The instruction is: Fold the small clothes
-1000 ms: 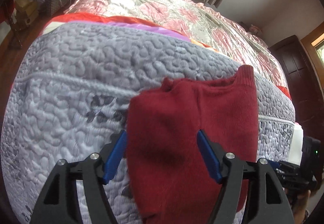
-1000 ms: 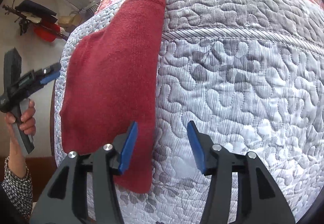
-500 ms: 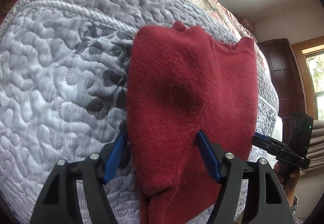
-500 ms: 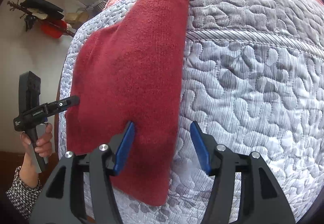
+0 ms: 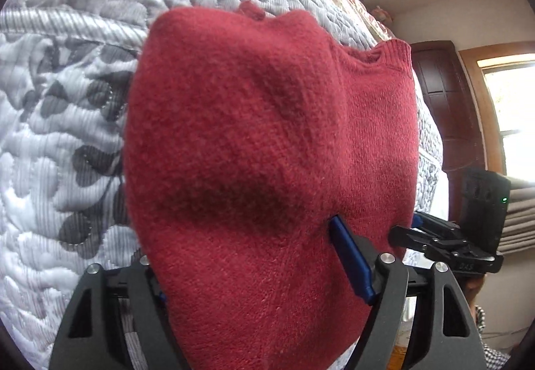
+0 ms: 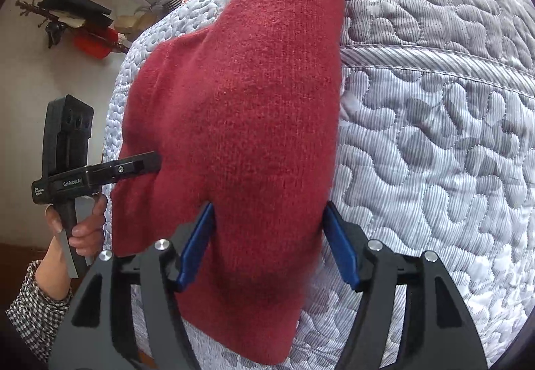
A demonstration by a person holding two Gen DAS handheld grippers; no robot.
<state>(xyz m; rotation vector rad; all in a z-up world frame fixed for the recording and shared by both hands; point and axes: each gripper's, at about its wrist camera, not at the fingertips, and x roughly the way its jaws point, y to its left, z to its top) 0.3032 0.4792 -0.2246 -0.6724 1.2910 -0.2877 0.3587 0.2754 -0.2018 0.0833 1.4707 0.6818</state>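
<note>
We see a fuzzy red knit sweater [image 6: 254, 122] with a ribbed cuff lying on the grey quilted bedspread [image 6: 434, 122]. Our right gripper [image 6: 267, 246] and left gripper [image 5: 254, 273] both gape wide, blue fingers straddling the wool, gripping nothing.

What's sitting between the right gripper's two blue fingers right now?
In the right wrist view, the dark red knit sweater fills the gap between the open right gripper's fingers, over the grey quilted bedspread.
</note>
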